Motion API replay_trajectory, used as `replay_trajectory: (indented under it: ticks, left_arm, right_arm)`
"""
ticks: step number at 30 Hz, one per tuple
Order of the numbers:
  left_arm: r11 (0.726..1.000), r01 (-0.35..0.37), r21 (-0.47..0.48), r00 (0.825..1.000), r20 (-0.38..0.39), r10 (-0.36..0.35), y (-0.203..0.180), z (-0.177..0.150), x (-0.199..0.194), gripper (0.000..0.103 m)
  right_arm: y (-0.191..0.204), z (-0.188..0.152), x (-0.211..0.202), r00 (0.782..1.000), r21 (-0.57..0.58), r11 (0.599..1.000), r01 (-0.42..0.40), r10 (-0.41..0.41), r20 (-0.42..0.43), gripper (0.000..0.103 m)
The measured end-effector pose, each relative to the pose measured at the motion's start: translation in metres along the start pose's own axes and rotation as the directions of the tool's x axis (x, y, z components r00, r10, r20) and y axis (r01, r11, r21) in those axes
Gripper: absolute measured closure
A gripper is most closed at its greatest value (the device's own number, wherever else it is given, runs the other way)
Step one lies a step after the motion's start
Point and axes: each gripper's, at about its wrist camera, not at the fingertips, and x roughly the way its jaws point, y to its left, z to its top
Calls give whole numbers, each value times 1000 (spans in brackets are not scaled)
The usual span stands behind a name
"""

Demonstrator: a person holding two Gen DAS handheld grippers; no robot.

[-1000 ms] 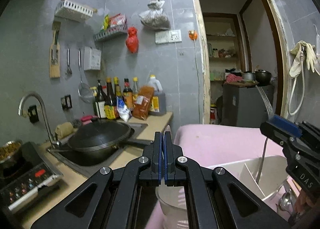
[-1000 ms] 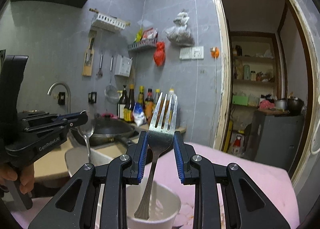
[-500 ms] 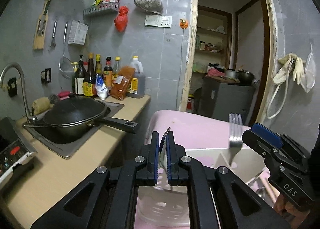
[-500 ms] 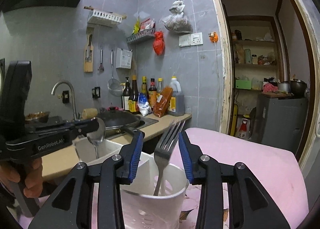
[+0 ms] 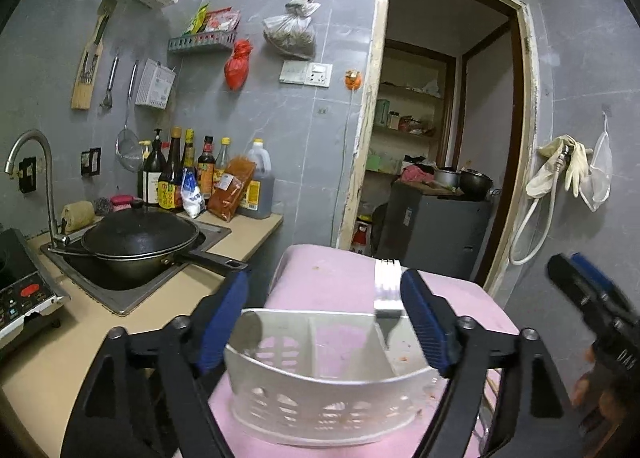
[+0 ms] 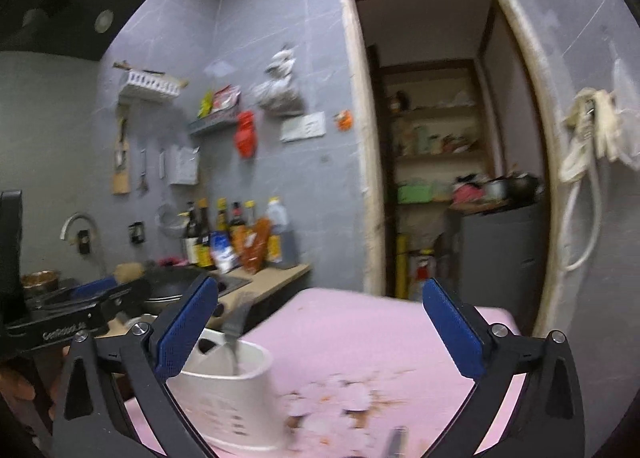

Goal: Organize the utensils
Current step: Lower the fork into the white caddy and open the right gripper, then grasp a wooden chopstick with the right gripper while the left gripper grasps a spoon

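Note:
A white slotted utensil holder (image 5: 320,382) stands on the pink-covered table (image 5: 332,278). A spoon (image 5: 248,332) rests in its left compartment and a fork (image 5: 387,290) stands tines-up in its right one. My left gripper (image 5: 324,318) hangs just above and before the holder, its jaws opening wide, with no pad touching the spoon or the holder. In the right wrist view the holder (image 6: 224,398) and fork (image 6: 236,322) sit low left. My right gripper (image 6: 320,332) is off to their right, its jaws opening over bare cloth. Each gripper shows in the other's view: right gripper (image 5: 592,306), left gripper (image 6: 80,310).
Left of the table runs a counter (image 5: 80,338) with a sink holding a black wok (image 5: 140,238), a faucet (image 5: 36,178), an induction cooker (image 5: 20,290) and several sauce bottles (image 5: 192,174). A doorway (image 5: 440,138) lies behind. Crumbs (image 6: 344,398) dot the cloth.
Both grippers have opened wide, letting go of the spoon and the fork, which now stand in the holder. Both hands have drawn back and risen a little.

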Motion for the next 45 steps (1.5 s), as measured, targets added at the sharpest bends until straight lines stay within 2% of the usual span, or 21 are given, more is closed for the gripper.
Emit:
replay_trajectory:
  ticks: [3, 6, 9, 13, 17, 22, 25, 27, 29, 31, 33, 34, 36, 37, 39, 41, 42, 45]
  left_arm:
    - [1000, 11, 21, 1000, -4, -11, -17, -5, -4, 25]
    - [999, 8, 53, 1000, 1, -8, -39, -13, -8, 16]
    - [996, 8, 86, 1000, 13, -9, -58, -24, -12, 15]
    - [990, 38, 138, 999, -26, -35, -82, -41, -12, 15]
    - [983, 82, 163, 992, -110, -65, -100, -58, -4, 15]
    - [974, 113, 197, 976, -208, -71, -117, -75, 12, 15]
    - [969, 129, 212, 963, -259, -71, -123, -82, 22, 15]
    - [966, 147, 213, 946, -315, -75, -126, -86, 34, 15]
    - [965, 156, 211, 927, -368, -69, -127, -93, 43, 15]
    - [966, 161, 203, 904, -422, -62, -127, -98, 54, 15]
    - [968, 169, 188, 879, -473, -61, -126, -103, 64, 15]
    - [968, 171, 182, 867, -494, -60, -125, -106, 68, 15]
    - [968, 181, 171, 843, -533, -64, -125, -111, 76, 16]
    - [968, 186, 168, 833, -549, -65, -124, -113, 78, 18]
    - [966, 203, 161, 810, -583, -73, -124, -118, 84, 26]
    - [962, 225, 152, 784, -615, -86, -125, -123, 92, 40]
    - [960, 237, 148, 773, -627, -94, -125, -125, 95, 43]
    - [954, 263, 141, 755, -646, -112, -128, -129, 103, 53]
  right_arm:
    - [-13, 1, -20, 995, -51, 994, 95, -95, 19, 0]
    - [-25, -1, -38, 985, -95, 980, 172, -170, 36, 0]
    - [-33, -8, -54, 968, -161, 955, 249, -244, 50, 0]
    - [-42, -21, -71, 944, -246, 912, 329, -325, 56, 0]
    - [-52, -36, -79, 936, -291, 893, 343, -352, 21, 0]
    - [-70, -58, -77, 939, -310, 905, 291, -332, -88, 0]
    - [-77, -69, -71, 933, -313, 913, 263, -323, -159, 0]
    - [-82, -77, -65, 923, -309, 919, 246, -319, -216, 0]
    - [-88, -85, -55, 903, -306, 923, 232, -322, -286, 1]
    - [-94, -94, -45, 876, -308, 926, 219, -326, -356, 6]
    - [-99, -101, -38, 855, -298, 932, 205, -318, -410, 23]
    - [-102, -105, -35, 842, -289, 937, 196, -312, -440, 27]
    - [-109, -112, -31, 825, -268, 946, 184, -297, -481, 41]
    - [-111, -115, -30, 819, -259, 949, 179, -289, -496, 43]
    - [-114, -119, -27, 807, -240, 958, 159, -266, -528, 47]
    - [-115, -122, -25, 795, -231, 964, 131, -242, -557, 53]
    - [-114, -124, -24, 789, -230, 966, 114, -229, -570, 55]
    - [-109, -127, -21, 778, -239, 969, 69, -202, -595, 59]
